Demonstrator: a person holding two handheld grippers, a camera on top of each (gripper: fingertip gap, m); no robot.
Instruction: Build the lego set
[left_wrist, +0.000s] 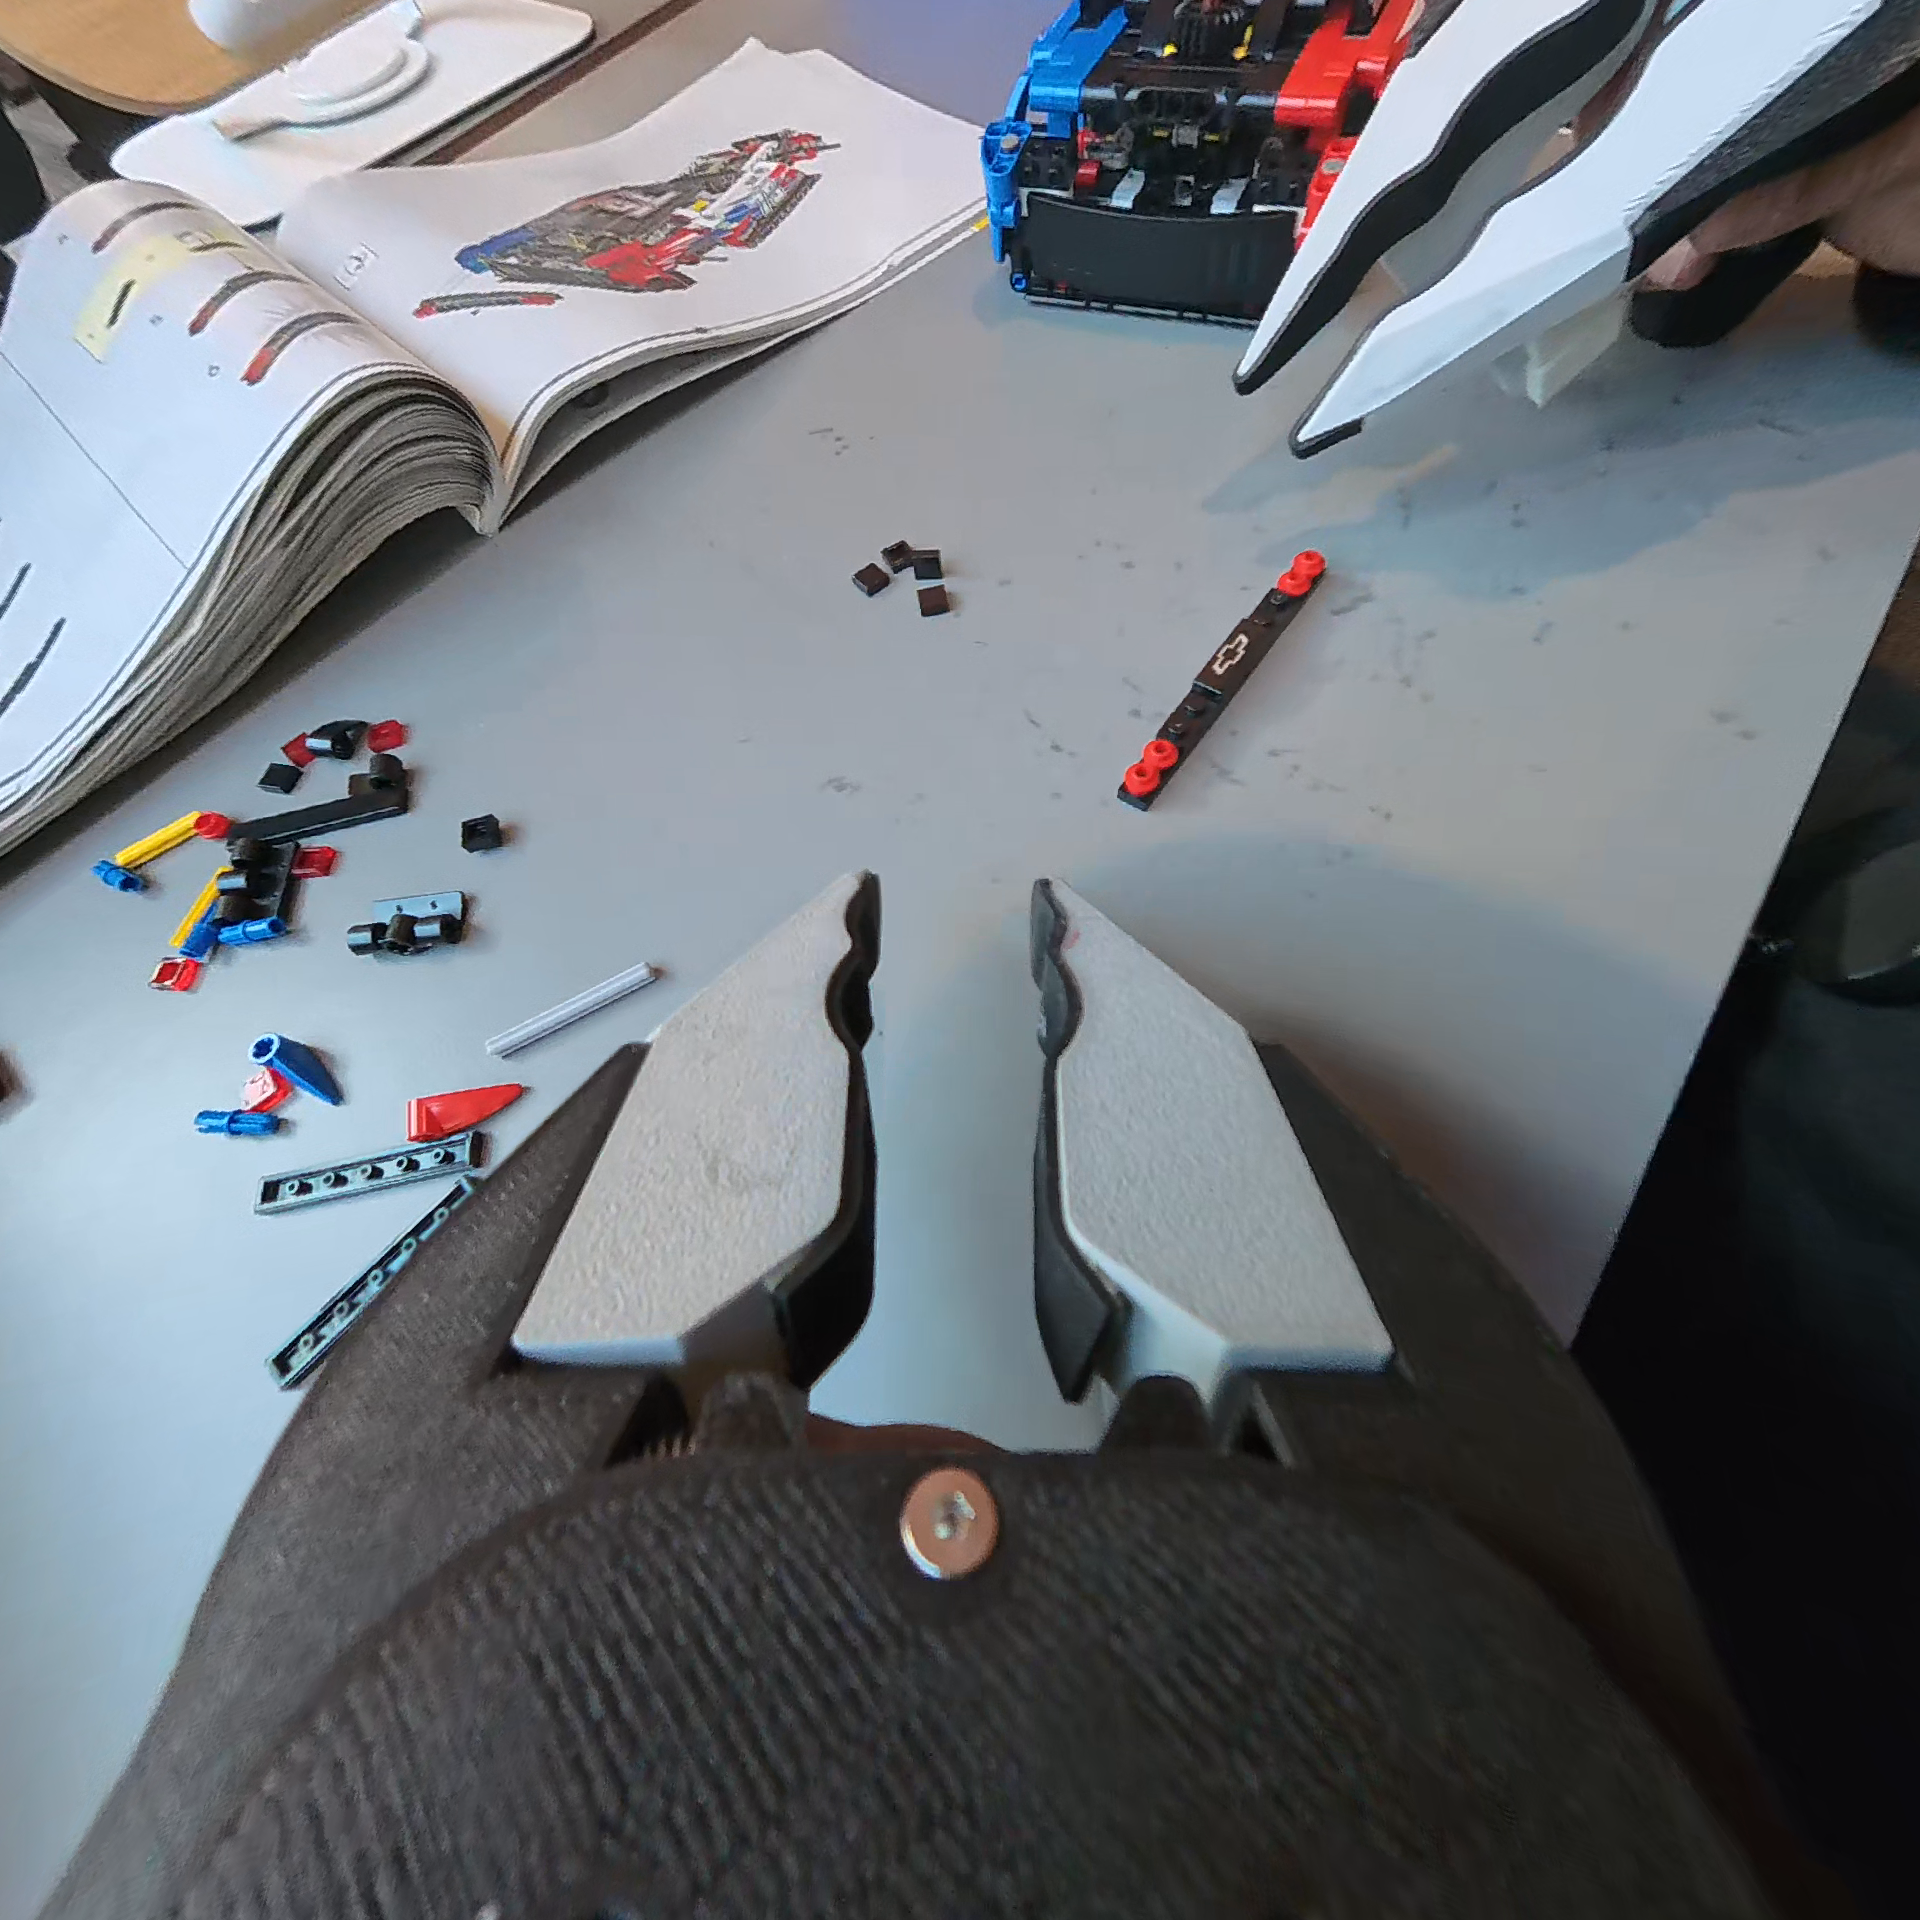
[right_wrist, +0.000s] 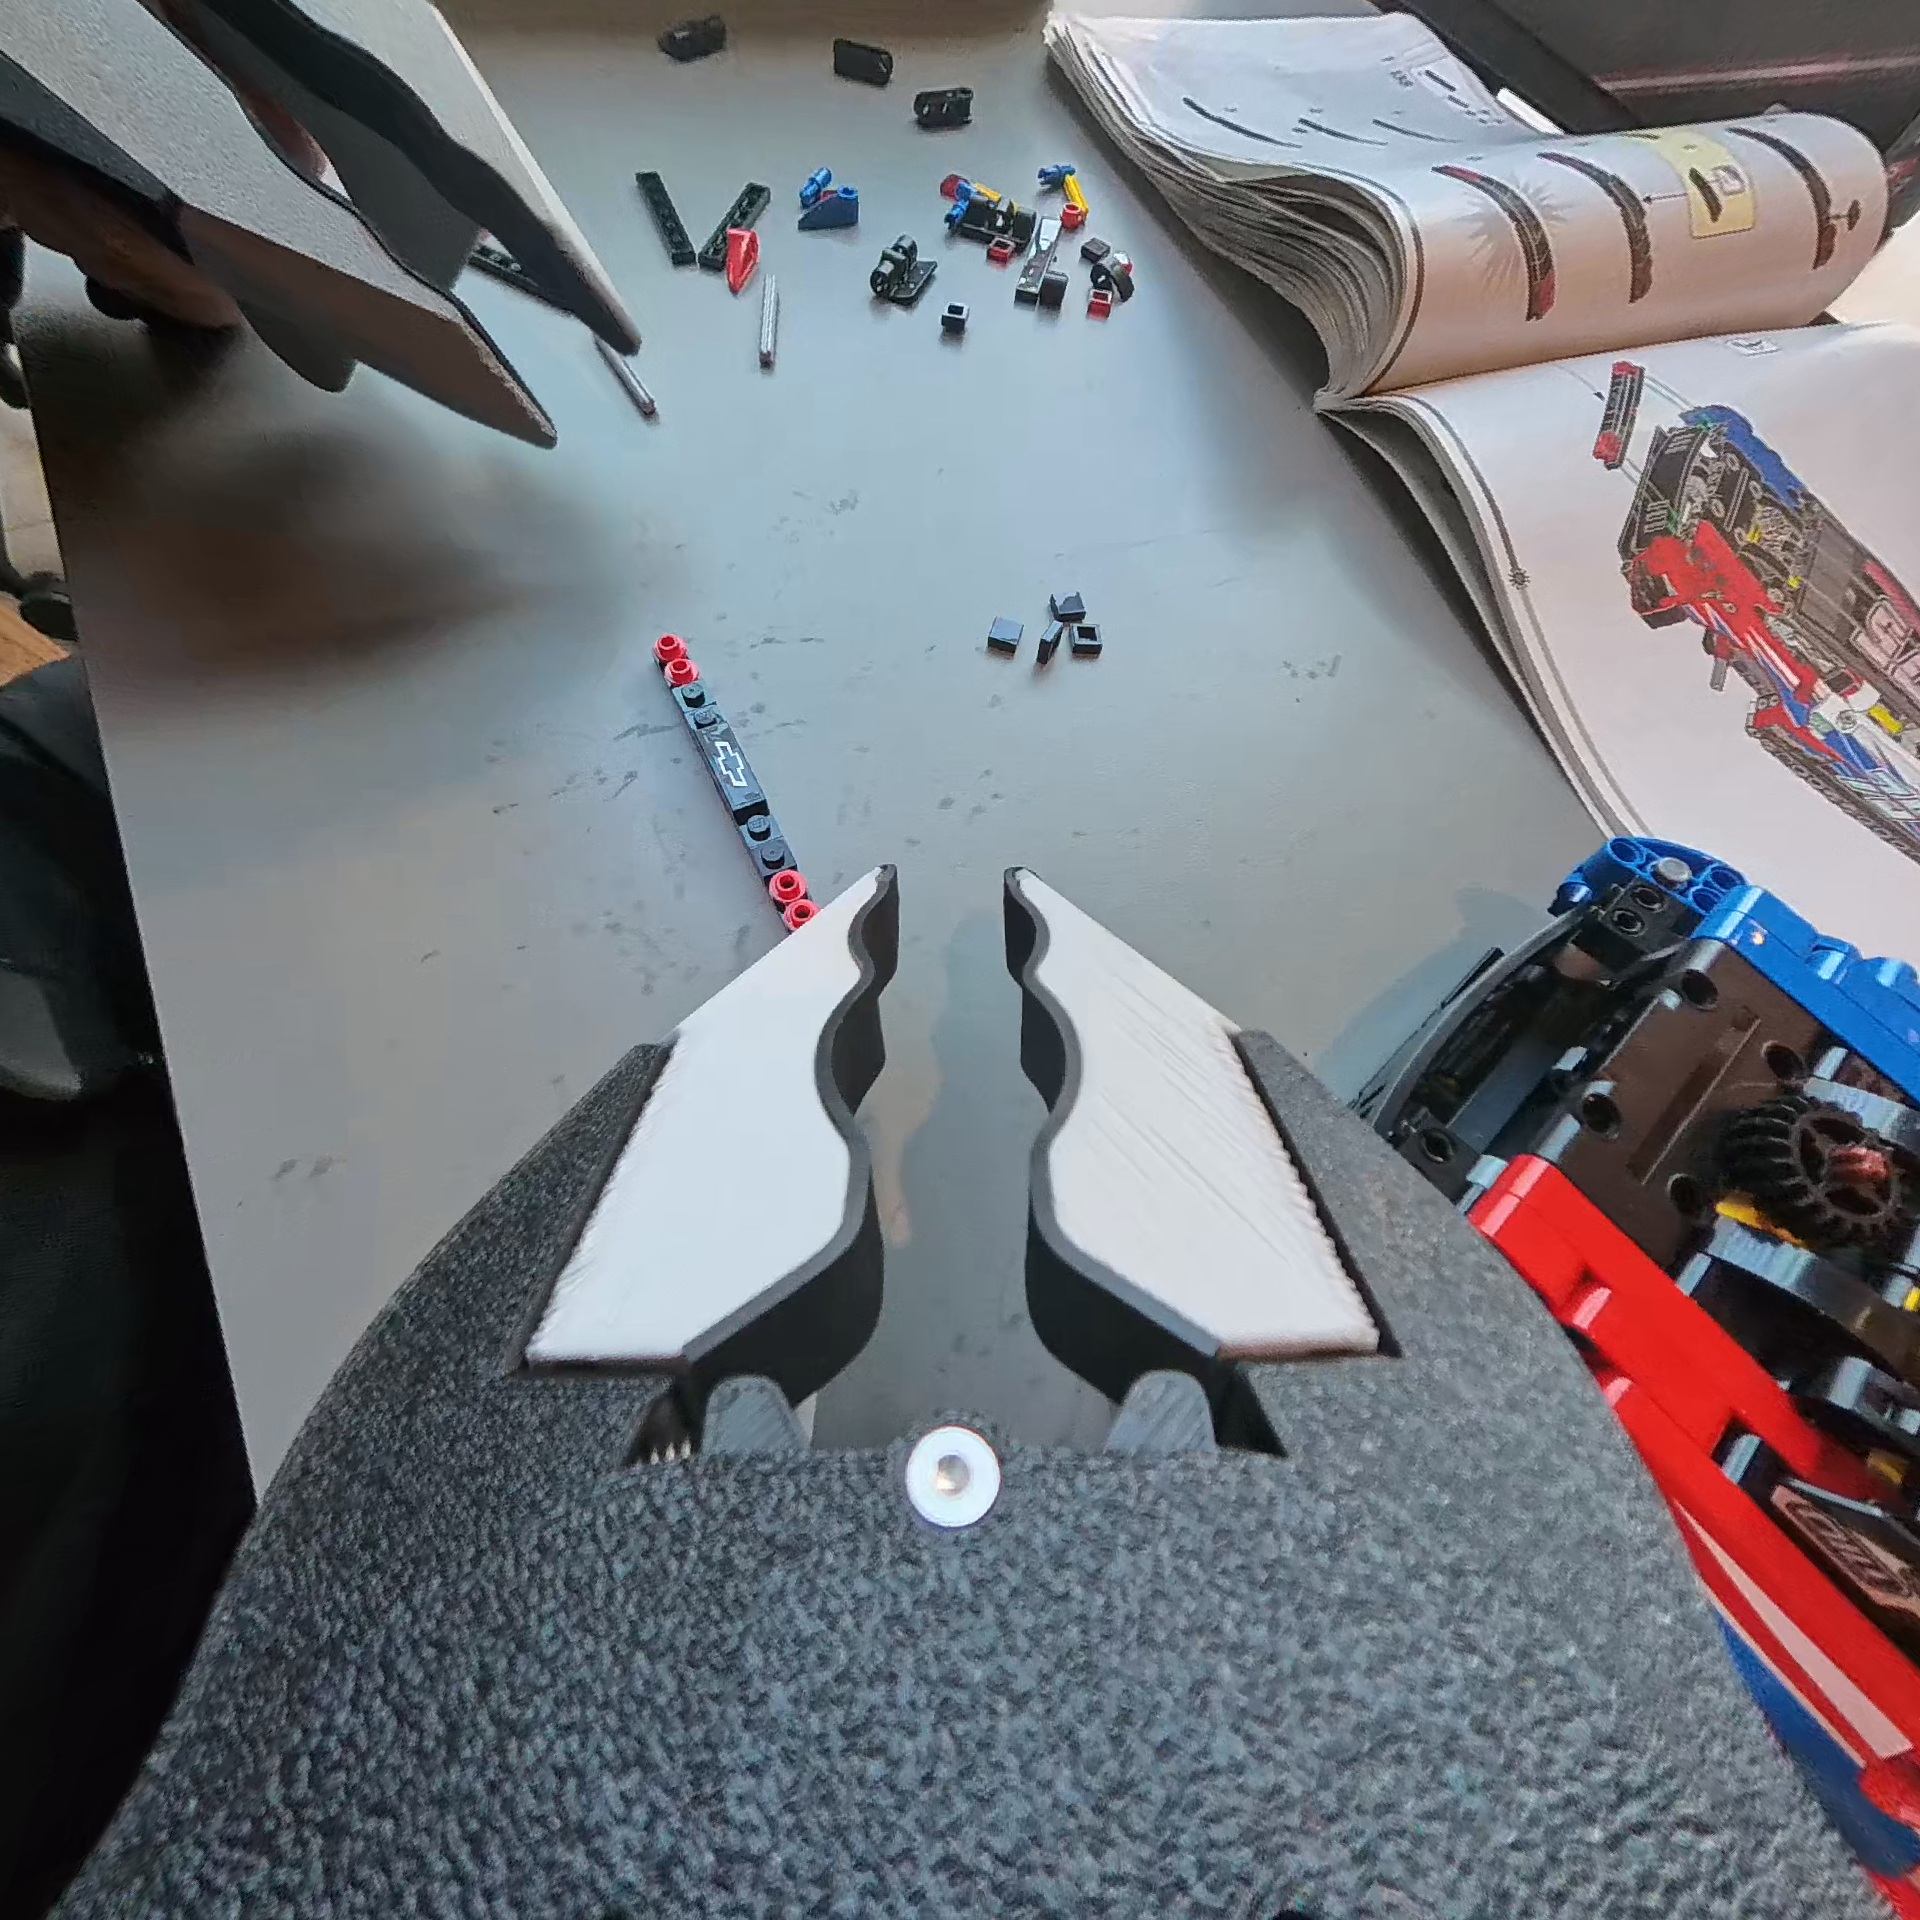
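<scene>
A long black plate strip (left_wrist: 1224, 681) with red studs at both ends lies flat on the grey table; it also shows in the right wrist view (right_wrist: 732, 774). Several small black tiles (left_wrist: 906, 577) lie near it, also in the right wrist view (right_wrist: 1049, 629). The blue, red and black car build (left_wrist: 1164, 156) stands at the far side, and close at the right in the right wrist view (right_wrist: 1683, 1174). My left gripper (left_wrist: 954, 891) is open and empty above the table. My right gripper (right_wrist: 948, 881) is open and empty, its left fingertip beside the strip's near end.
An open instruction booklet (left_wrist: 436, 312) lies at the left, also in the right wrist view (right_wrist: 1558, 312). A scatter of loose red, blue, yellow and black parts (left_wrist: 301, 883) lies beside it. The right gripper (left_wrist: 1455, 260) shows at upper right, the left gripper (right_wrist: 312, 208) at upper left. The table edge (left_wrist: 1766, 831) runs along the right. My right fingertips sit around 15 centimeters from my left ones.
</scene>
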